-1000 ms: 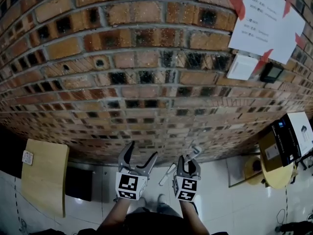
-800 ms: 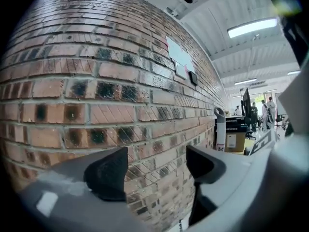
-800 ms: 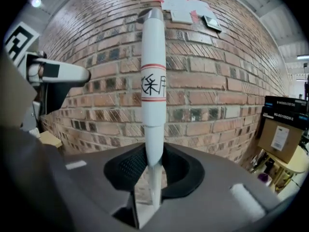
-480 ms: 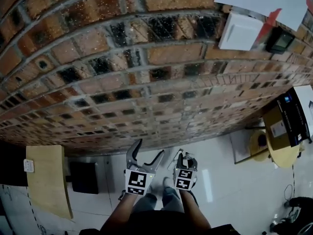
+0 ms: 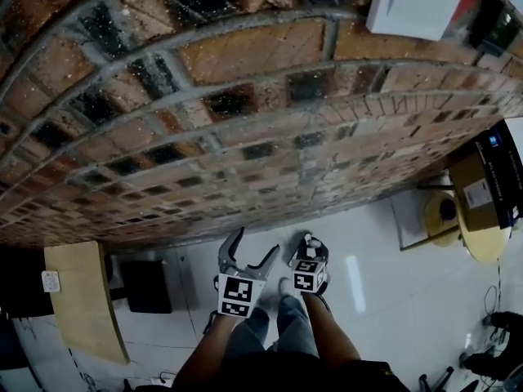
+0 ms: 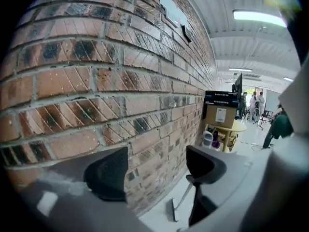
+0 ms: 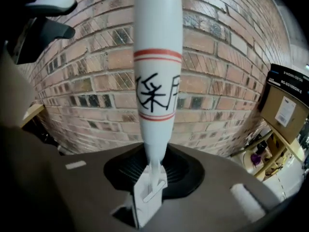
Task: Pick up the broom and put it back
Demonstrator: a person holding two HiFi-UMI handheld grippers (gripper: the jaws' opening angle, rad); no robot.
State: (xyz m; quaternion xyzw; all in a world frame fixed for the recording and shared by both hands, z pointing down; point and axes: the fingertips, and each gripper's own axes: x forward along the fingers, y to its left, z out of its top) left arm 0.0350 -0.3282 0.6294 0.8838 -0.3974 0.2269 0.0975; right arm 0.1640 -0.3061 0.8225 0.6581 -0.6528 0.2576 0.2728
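Right gripper is pinching the broom handle at its thin end, with the jaws pressed tight on the white hanging tab. The handle (white, two red bands, black hand-drawn characters) is running up and away from the jaws toward the brick wall.

Left gripper is standing spread. Nothing is sitting between its jaws; only wall and floor are showing through the gap.

In the left gripper view the broom head is resting on the pale floor, just beside the foot of the wall. Its thin shaft is slanting up to the right, behind that gripper's right jaw.

In the head view both grippers are hanging near each other over the person's legs, facing the wall.

A wooden tabletop is sitting at far left, with a black box just beside it. A round yellow tabletop is carrying a cardboard box at far right.
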